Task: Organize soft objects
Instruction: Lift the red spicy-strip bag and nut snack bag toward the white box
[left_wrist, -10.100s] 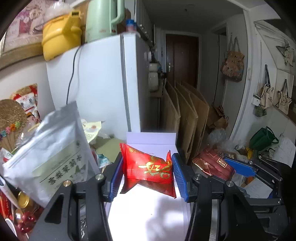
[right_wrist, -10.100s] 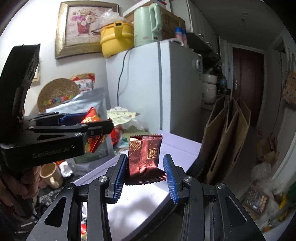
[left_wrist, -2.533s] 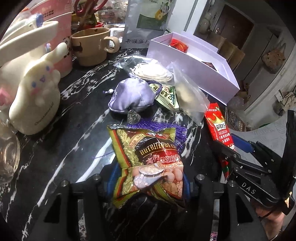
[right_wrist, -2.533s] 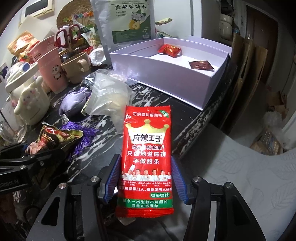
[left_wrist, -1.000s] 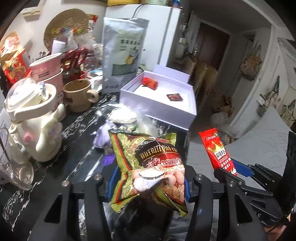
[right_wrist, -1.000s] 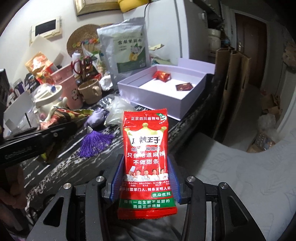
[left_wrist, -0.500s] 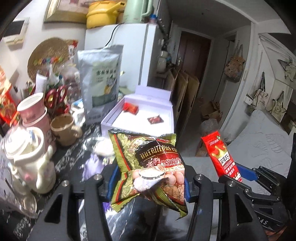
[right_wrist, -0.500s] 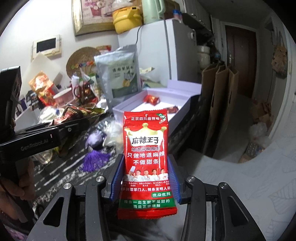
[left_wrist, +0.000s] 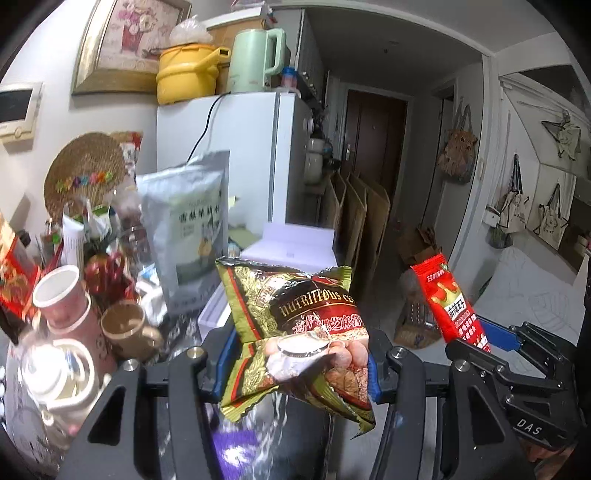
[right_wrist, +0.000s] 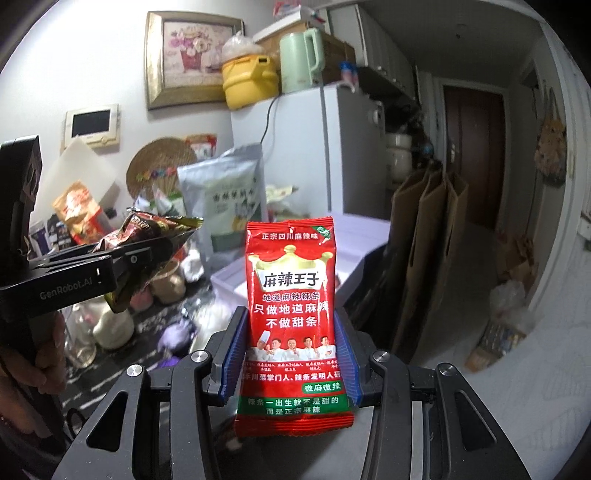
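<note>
Two packets are pinched aloft, undelivered: left gripper (left_wrist: 297, 363) clamps the green-gold snack bag (left_wrist: 295, 332), right gripper (right_wrist: 291, 363) the red spicy-strip packet (right_wrist: 291, 314); white box (left_wrist: 291, 251) waits at the counter's far edge.

I see glossy crinkled foil on the nut packet (left_wrist: 295, 332), shiny smooth plastic film on the red snack packet (right_wrist: 291, 314), and matt silver on the pouch (left_wrist: 184, 229).

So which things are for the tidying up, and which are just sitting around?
For the job:
- green-gold snack packet, held in the left tool
- red snack packet, held in the right tool
- white box

Just lying about:
- silver pouch
- pink cup
- brown mug
- yellow pot
- green kettle
</note>
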